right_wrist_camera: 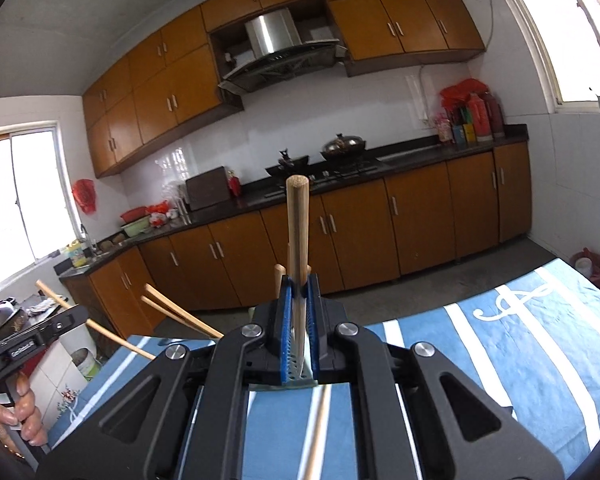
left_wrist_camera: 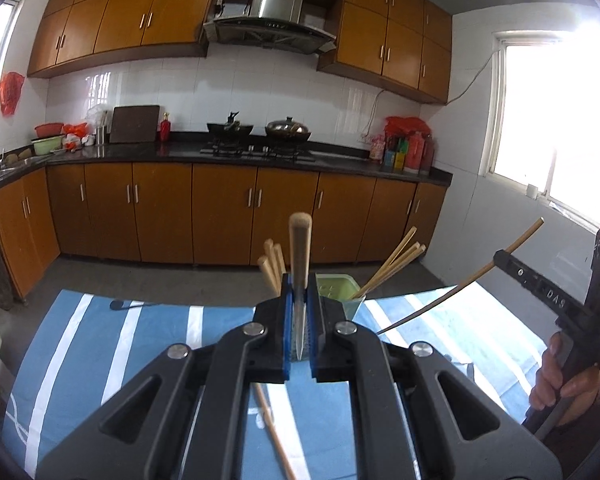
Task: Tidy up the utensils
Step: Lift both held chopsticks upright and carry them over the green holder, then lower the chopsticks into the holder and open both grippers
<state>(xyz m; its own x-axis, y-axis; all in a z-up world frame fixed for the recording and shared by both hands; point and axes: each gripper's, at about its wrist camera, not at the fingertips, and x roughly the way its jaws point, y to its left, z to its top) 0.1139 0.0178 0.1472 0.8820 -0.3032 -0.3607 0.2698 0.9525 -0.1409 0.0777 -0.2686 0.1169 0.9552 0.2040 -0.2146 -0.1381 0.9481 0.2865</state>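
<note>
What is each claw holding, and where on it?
Left claw grips a wooden-handled utensil near its metal end; right claw grips another likewise.

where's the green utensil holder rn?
Left wrist view: the green utensil holder stands on the blue striped cloth, just behind and right of the left tongs, with chopsticks leaning out.

A kitchen lined with orange-brown cabinets, lit by daylight.

Wall cabinets [left_wrist_camera: 140, 20] hung above a white tiled wall [left_wrist_camera: 220, 84], flanking a steel range hood [left_wrist_camera: 278, 4]. A dark countertop [left_wrist_camera: 180, 152] ran over the base cabinets [left_wrist_camera: 224, 216], carrying a gas stove [left_wrist_camera: 260, 150] with two woks. A bright window [left_wrist_camera: 556, 128] glared at the right. The floor [left_wrist_camera: 80, 276] was grey.
</note>
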